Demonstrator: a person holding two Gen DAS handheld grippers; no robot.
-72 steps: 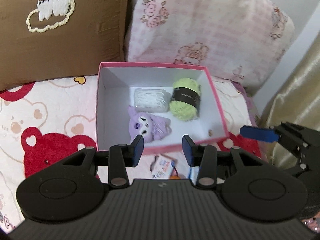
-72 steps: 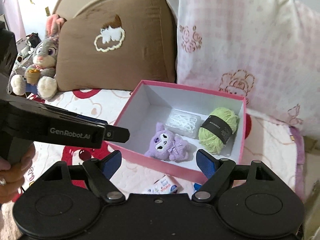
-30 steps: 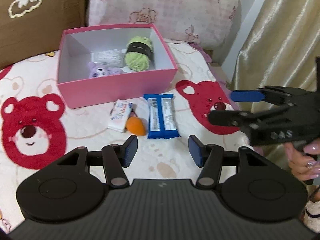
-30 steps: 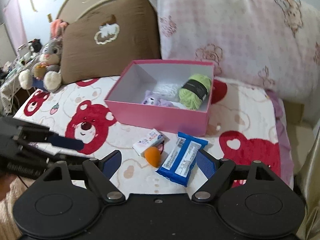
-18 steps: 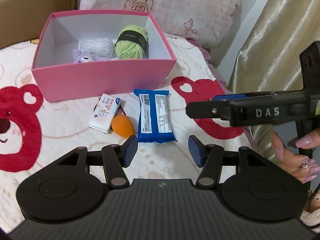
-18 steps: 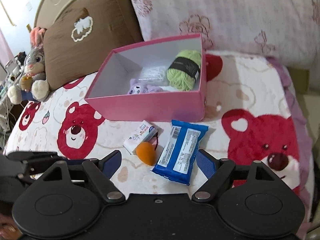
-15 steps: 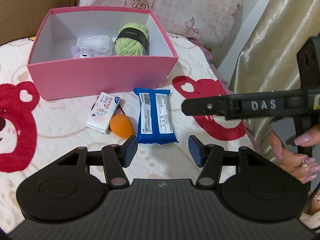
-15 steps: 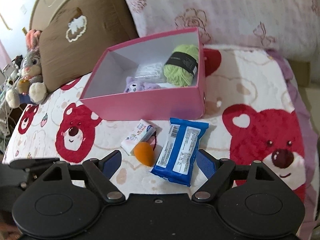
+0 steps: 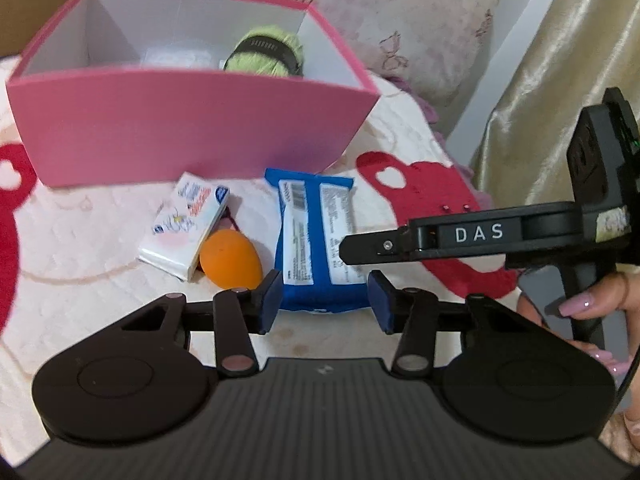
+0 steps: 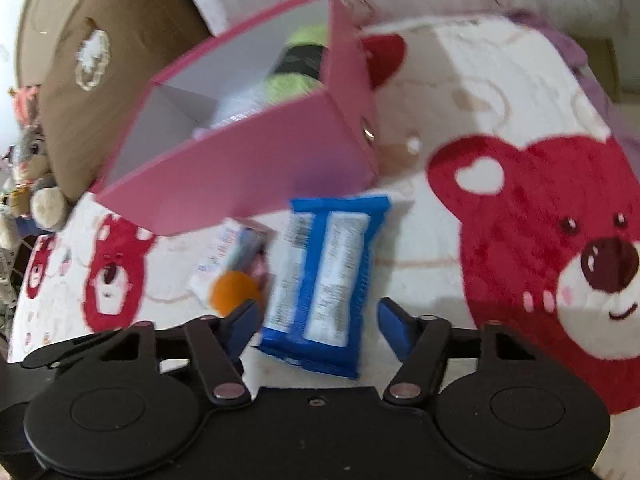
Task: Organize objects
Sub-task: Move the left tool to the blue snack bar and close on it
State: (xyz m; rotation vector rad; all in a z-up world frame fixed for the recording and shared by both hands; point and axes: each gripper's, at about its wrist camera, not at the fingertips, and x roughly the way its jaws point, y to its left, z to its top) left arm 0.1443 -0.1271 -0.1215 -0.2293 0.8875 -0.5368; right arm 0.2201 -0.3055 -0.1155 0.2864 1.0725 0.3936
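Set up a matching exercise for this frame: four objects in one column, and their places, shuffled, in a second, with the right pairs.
Objects
1. yarn
2. orange sponge
3. blue packet
4. tissue pack

Places
A. on the blanket, right of the sponge
B. inside the pink box
C. on the blanket, just left of the sponge
D. between the tissue pack and the blue packet

Pairs: 1-B, 2-D, 3-A, 4-C
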